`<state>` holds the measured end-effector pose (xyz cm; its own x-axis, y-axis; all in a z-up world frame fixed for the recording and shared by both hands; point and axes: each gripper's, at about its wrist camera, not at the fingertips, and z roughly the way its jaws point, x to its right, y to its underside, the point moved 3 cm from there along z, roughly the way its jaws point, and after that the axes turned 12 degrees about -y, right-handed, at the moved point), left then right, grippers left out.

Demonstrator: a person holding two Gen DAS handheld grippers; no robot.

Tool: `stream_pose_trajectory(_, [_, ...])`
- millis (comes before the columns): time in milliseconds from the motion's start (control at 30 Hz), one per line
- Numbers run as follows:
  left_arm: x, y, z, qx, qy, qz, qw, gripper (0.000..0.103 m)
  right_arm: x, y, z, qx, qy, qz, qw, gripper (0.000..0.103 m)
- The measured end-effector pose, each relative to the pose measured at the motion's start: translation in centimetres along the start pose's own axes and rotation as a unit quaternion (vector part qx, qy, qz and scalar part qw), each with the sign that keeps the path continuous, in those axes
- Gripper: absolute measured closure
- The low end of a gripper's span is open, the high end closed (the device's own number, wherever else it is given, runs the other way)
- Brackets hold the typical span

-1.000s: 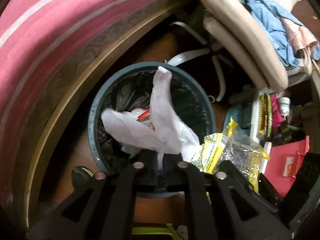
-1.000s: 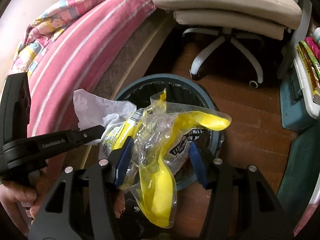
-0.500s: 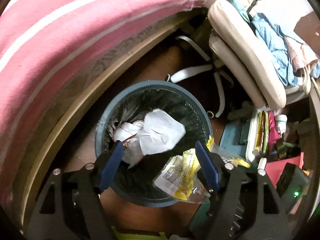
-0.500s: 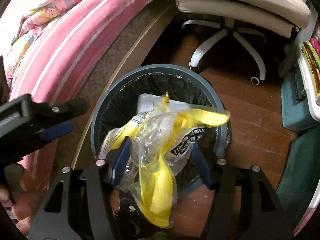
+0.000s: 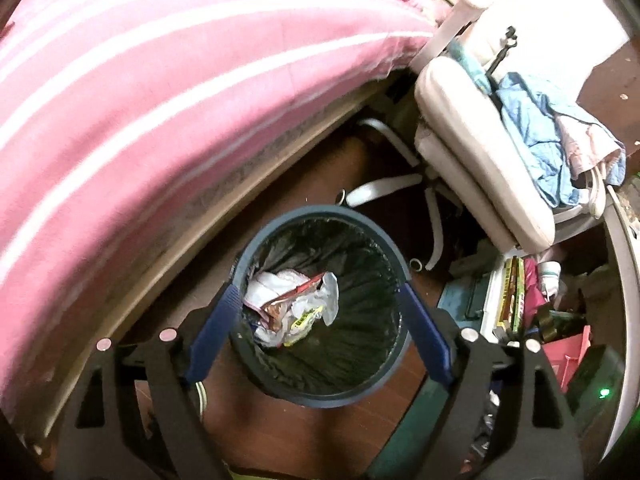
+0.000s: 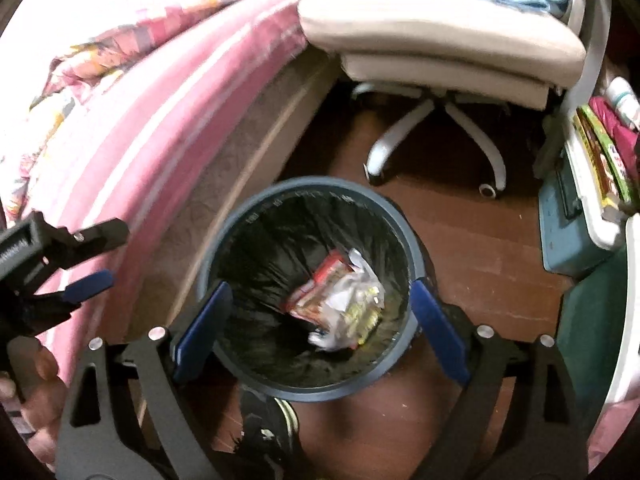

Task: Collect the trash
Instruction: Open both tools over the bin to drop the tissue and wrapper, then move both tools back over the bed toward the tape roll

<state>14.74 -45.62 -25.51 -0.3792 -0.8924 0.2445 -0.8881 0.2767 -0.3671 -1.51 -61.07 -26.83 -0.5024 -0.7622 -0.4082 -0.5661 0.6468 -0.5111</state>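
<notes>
Two views, two empty grippers, both above the same bin.

Left wrist view: the left gripper [image 5: 320, 300] has its blue pads spread wide and opening further, with nothing between them. A second ago they were pinched on a white tissue held over the bin; now that tissue lies crumpled with the trash [image 5: 290, 312] at the bottom of the bin [image 5: 320, 216], toward its left wall, on the black liner. The bin looks smaller than it did, so the gripper has drawn up and away. A pink striped bed [image 5: 160, 100] runs along the left, and an office chair [image 5: 480, 168] stands beyond the bin.

Right wrist view: the right gripper [image 6: 320, 316] is likewise parting its pads, with nothing between them. The yellow and clear plastic wrapper it carried a moment ago has dropped and now sits in the heap of trash [image 6: 340, 304] low against the bin's [image 6: 304, 184] right wall. The left gripper [image 6: 80, 276] shows at the left edge, clear of the rim, with a hand [image 6: 36, 400] below it.

Both drops look finished, so this load seems collected; the next step is probably to find more litter.
</notes>
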Motion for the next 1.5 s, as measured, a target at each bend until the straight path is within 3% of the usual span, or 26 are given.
stream_pose_trajectory(200, [-2.6,-0.8,-5.1,0.053,0.015,-0.043,0.9975,0.022,-5.4,-1.5,-4.1,0.039,-0.039,-0.057,0.997,0.013])
stream_pose_trajectory(467, [-8.5,-2.4,-13.9,0.135,0.040,-0.114,0.9834,0.016,-14.9,-3.4,-9.3,0.089,-0.100,-0.137,0.981,0.012])
stream_pose_trajectory(733, [-16.7,-2.4,-21.4,0.193,-0.012,-0.146,0.9703,0.016,-26.2,-3.5,-11.6,0.104,-0.173,-0.213,0.956,0.011])
stream_pose_trajectory(1000, [-27.3,-0.6,-25.5,0.215,-0.069,-0.204,0.9525,0.016,-37.1,-0.9,-9.2,0.083,-0.232,-0.273,0.930,0.009])
stream_pose_trajectory(1200, [-36.2,1.6,-25.9,0.210,-0.140,-0.244,0.9362,0.016,-45.2,2.2,-5.5,0.049,-0.278,-0.313,0.907,0.009])
stream_pose_trajectory(1367, [-42.4,1.5,-25.1,0.197,-0.175,-0.265,0.9275,0.016,-49.8,4.8,-1.7,0.025,-0.298,-0.349,0.888,0.009])
stream_pose_trajectory(1500, [-46.0,0.5,-23.8,0.188,-0.197,-0.259,0.9268,0.016,-52.6,6.1,1.8,0.011,-0.303,-0.368,0.879,0.009])
